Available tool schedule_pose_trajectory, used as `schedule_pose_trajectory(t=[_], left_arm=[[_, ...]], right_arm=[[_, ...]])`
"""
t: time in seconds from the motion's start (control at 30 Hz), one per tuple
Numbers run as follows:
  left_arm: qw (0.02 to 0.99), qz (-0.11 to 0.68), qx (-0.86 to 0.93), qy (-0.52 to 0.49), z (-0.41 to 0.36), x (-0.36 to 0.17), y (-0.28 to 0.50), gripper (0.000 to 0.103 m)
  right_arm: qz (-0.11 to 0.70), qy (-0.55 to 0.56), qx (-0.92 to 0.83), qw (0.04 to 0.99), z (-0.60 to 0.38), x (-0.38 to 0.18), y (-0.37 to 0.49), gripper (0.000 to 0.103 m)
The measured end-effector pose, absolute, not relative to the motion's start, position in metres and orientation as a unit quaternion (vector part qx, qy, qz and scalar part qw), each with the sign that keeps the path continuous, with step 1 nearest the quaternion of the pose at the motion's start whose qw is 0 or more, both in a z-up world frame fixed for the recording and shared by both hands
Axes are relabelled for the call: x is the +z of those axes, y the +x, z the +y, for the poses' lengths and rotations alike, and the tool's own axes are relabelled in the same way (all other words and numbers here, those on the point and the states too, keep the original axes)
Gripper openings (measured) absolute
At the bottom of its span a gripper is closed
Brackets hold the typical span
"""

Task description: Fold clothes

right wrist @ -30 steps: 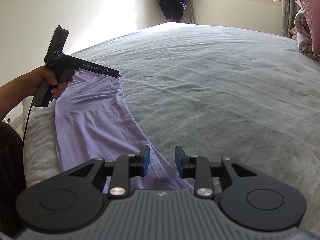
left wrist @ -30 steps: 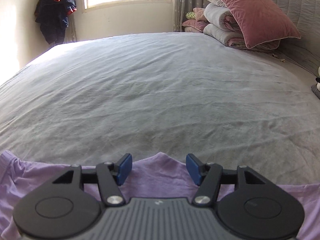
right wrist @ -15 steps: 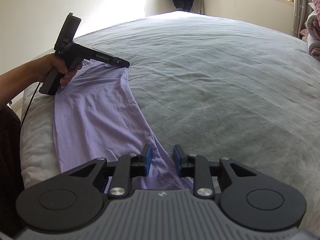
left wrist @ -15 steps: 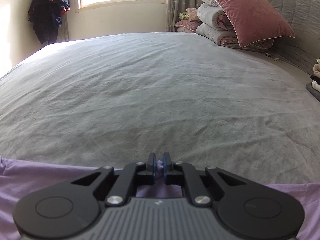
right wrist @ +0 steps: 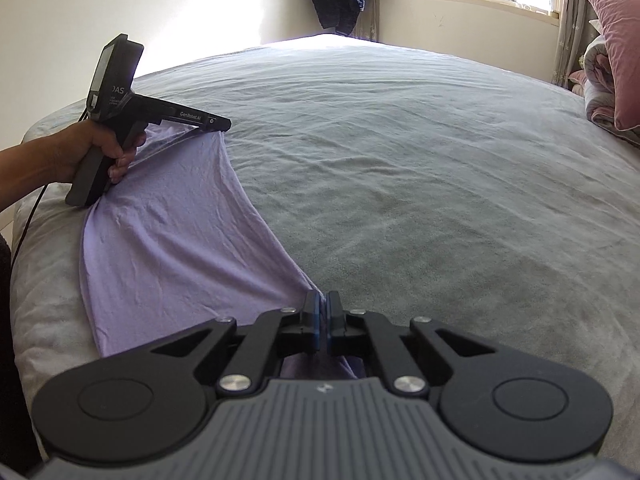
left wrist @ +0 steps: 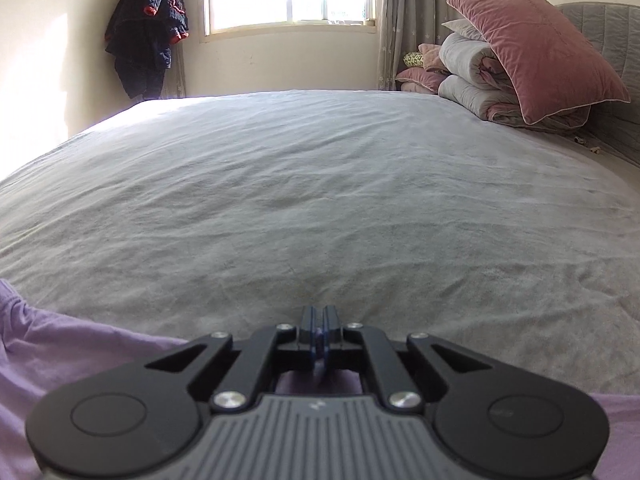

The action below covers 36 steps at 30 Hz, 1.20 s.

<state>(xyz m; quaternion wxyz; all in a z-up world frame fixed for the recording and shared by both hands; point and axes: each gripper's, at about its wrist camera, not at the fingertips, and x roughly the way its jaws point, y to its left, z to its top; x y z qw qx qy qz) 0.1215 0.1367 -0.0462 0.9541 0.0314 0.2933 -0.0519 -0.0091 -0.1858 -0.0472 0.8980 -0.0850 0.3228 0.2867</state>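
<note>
Lilac cloth, a thin garment [right wrist: 172,240], lies stretched along the near edge of a grey bed [right wrist: 420,160], its far edge pinched at both ends. The right tongs [right wrist: 321,322] are clenched on one end, the left tongs [left wrist: 319,334] on the other, gripped by a hand [right wrist: 94,152].

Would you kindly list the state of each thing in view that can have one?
Left gripper: shut on the purple garment's edge.
Right gripper: shut on the purple garment's edge.
Purple garment: lying along the near side of the bed, edge pulled taut between both grippers.
Bed: covered with a grey sheet, lightly wrinkled.
Pink pillow: leaning on the stacked quilts.
Dark jacket: hanging.
</note>
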Motion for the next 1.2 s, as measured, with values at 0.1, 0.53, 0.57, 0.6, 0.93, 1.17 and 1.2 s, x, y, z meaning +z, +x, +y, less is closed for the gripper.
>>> schedule_pose_trajectory(t=[0.1,0.53,0.57,0.6,0.93,1.17,1.2], left_arm=[[0.952,0.300,-0.054,0.021,0.139,-0.044,0.121,0.008],[0.948,0.310,-0.060,-0.047,0.133,0.000,0.093,0.077],[0.947,0.312,-0.064,-0.049,0.128,0.001,0.089,0.079],[0.945,0.315,-0.067,-0.050,0.123,0.002,0.086,0.080],[0.932,0.323,-0.165,-0.001,0.043,0.003,0.035,0.080],[0.914,0.314,-0.254,0.043,-0.018,-0.008,-0.002,0.079],[0.911,0.313,-0.263,0.045,-0.025,-0.009,-0.007,0.078]], right_arm=[[0.327,-0.068,0.287,0.898,-0.190,-0.046,-0.008,0.006],[0.320,0.012,0.237,0.917,-0.261,-0.018,-0.022,0.044],[0.319,0.016,0.231,0.919,-0.268,-0.016,-0.024,0.044],[0.318,0.021,0.225,0.921,-0.275,-0.014,-0.025,0.045],[0.346,0.053,0.191,0.917,-0.339,-0.016,-0.056,0.046],[0.340,0.040,0.216,0.914,-0.350,-0.016,-0.083,0.030],[0.341,0.036,0.224,0.912,-0.349,-0.016,-0.086,0.029]])
